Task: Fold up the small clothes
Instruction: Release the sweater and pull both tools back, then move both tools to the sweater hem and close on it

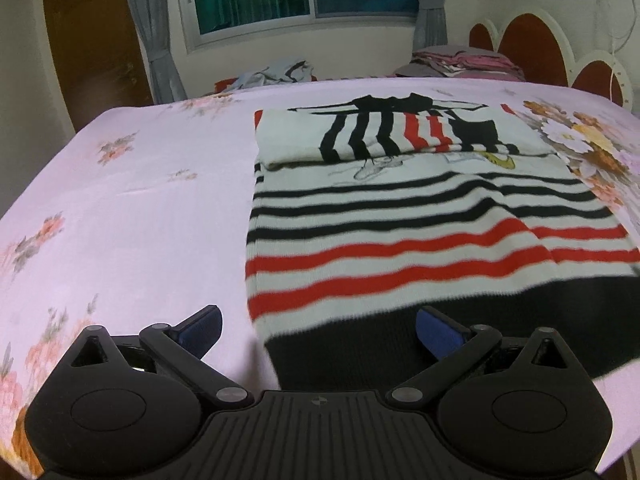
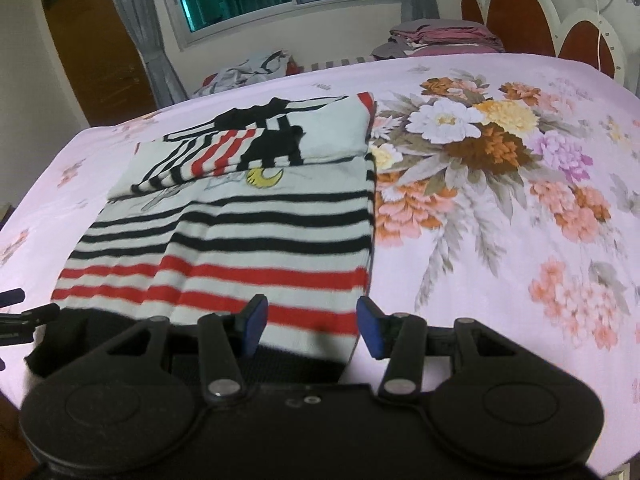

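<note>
A small white knit sweater with black and red stripes and a black hem lies flat on the bed, its sleeves folded across the chest at the far end. It also shows in the right wrist view. My left gripper is open over the sweater's near left hem corner, with nothing between its fingers. My right gripper is open at the near right hem corner and holds nothing. The left gripper's finger tip shows at the left edge of the right wrist view.
The pink floral bedsheet covers the bed, with a big flower print right of the sweater. A stack of folded clothes and a loose heap lie at the far edge, by the headboard and window.
</note>
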### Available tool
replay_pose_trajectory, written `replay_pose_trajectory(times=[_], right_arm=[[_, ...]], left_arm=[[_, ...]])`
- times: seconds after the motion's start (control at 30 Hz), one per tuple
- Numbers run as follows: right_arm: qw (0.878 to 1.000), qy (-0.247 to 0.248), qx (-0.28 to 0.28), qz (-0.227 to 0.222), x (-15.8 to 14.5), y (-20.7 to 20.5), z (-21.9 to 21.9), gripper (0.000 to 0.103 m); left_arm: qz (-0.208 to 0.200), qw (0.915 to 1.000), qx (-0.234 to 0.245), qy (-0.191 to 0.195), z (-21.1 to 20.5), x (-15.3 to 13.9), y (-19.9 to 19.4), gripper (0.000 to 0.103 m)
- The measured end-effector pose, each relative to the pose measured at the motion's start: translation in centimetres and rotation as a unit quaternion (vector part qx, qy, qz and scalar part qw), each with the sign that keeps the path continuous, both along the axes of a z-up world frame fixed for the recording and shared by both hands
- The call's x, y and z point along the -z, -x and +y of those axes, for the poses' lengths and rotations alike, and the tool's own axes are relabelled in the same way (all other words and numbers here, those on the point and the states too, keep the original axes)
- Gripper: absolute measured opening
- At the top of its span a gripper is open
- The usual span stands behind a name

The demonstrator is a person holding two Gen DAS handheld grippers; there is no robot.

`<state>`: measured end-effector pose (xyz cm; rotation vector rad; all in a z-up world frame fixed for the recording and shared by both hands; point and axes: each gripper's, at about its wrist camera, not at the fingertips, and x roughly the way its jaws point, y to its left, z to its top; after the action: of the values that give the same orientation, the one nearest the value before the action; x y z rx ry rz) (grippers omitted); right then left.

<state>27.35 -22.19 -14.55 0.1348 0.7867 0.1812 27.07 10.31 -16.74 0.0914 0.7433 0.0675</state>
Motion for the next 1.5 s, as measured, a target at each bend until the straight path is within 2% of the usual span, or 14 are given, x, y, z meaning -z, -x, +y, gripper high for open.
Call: replay_pose_trajectory(times=[0.07,0.13,0.3,0.4,0.47,0.77,0.87,0.93,0.97,1.07,1.2,1.37,1.47,1.5], right_arm=[[1.0,-0.002,-0.005,0.002,0.2,0.8,0.0,0.047],[1.0,-0.01,-0.008,0.008,0.7,1.5,-0.2,0.047],[0.998,-0.064,0.002,0.03,2.2,2.4,-1.2,0.046],[0.996,-0.077,0.011,0.04,3.2,2.6,-1.6,0.042],[0.994,-0.093,0.022,0.05,3.8,2.4,-2.0,0.039],[0.978,-0.181,0.077,0.073,5.9,0.7,-3.7,0.035],[0.975,-0.192,0.079,0.075,6.4,0.4,-3.7,0.035],[0.973,-0.203,0.072,0.08,6.5,0.6,-3.8,0.035],[0.972,-0.21,0.062,0.085,6.6,0.7,-3.6,0.035],[0.972,-0.213,0.029,0.096,6.7,1.5,-2.8,0.035],[0.964,-0.244,0.036,0.103,6.9,0.9,-3.1,0.031],[0.959,-0.258,0.043,0.112,7.3,-0.7,-3.6,0.021],[0.959,-0.254,0.018,0.12,7.4,-0.7,-3.0,0.007],[0.96,-0.253,0.004,0.122,7.4,-0.5,-2.7,0.006]], left_arm=[[0.006,0.9999,-0.004,0.011,0.4,0.2,0.9,0.099],[0.021,0.9992,-0.014,0.03,1.2,0.6,1.5,0.087],[0.059,0.9953,-0.043,0.064,3.0,2.1,2.5,0.082],[0.068,0.9899,-0.05,0.114,4.3,2.7,2.7,0.069],[0.066,0.9852,-0.056,0.148,5.0,3.0,2.7,0.069],[0.073,0.9609,-0.048,0.263,6.9,3.5,0.0,0.061],[0.072,0.9441,-0.058,0.316,7.7,4.1,-0.5,0.057],[0.085,0.9312,-0.054,0.35,8.1,4.8,-0.6,0.04],[0.089,0.9271,-0.049,0.361,8.0,5.1,-0.4,0.04],[0.086,0.9236,-0.039,0.372,7.8,5.4,0.3,0.04],[0.074,0.9087,-0.061,0.406,8.9,6.0,-0.7,0.04],[0.063,0.9024,-0.061,0.422,9.0,6.4,-2.5,0.04],[0.075,0.903,-0.038,0.421,8.0,6.4,-2.6,0.039],[0.08,0.9055,-0.031,0.416,7.6,6.4,-2.3,0.037]])
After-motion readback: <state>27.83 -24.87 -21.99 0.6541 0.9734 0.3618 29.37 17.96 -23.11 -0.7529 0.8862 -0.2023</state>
